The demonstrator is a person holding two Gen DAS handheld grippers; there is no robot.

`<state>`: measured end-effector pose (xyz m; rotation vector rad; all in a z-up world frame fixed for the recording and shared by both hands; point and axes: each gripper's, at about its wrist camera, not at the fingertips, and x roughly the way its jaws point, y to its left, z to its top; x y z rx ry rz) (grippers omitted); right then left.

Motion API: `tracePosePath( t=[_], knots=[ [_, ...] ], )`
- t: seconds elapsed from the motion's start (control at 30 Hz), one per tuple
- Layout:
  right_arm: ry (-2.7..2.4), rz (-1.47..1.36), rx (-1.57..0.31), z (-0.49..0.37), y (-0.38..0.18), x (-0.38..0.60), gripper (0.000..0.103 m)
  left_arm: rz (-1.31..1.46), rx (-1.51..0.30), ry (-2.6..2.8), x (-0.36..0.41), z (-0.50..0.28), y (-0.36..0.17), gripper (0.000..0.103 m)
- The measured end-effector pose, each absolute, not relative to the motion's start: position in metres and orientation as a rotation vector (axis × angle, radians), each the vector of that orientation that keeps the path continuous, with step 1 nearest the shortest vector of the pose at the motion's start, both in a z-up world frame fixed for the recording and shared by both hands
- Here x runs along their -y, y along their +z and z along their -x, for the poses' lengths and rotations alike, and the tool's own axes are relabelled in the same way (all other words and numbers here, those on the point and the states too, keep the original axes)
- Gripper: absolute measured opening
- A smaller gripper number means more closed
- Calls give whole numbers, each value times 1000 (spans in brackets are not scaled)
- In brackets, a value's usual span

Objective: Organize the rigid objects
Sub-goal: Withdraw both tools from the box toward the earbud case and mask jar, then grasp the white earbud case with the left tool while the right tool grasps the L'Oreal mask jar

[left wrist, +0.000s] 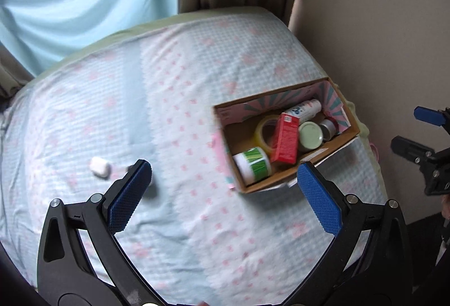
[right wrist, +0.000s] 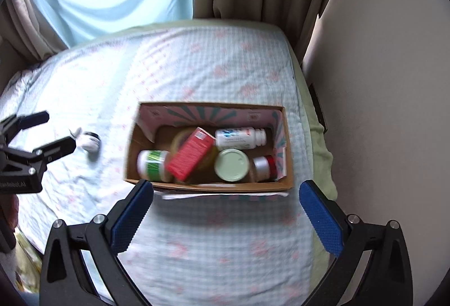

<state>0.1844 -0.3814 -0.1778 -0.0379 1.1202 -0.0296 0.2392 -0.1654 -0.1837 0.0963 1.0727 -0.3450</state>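
My left wrist view looks down over the bed (left wrist: 174, 115), the box (left wrist: 284, 137) to its right; my right view faces that box (right wrist: 208, 185) nearer, head-on.

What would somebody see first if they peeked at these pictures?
Probably the cardboard box on the checked bedspread, crammed with things: a bright red carton lies tilted across the middle, beside a pale green lid. Off to its left, one small white case sits alone on the bed.
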Motion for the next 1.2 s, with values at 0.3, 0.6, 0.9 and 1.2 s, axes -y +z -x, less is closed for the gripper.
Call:
tracePosePath(
  t=[0.3,0.6,0.9,1.2],
  knots=[
    [-21,-68,-1074,-179,-145,267,103,-70,-1020,-276,24,-231,-155,103],
    [16,-169,-1081,-204,-176,171,103,-83,-1060,-242,-87,-265,-197,103],
    [85,-209,-1109,-248,-264,114,103,-83,-1119,-256,-120,-312,-313,103],
    [92,-215,-1146,-278,-377,82,99,-94,-1093,-308,-112,-344,-427,100]
  ],
)
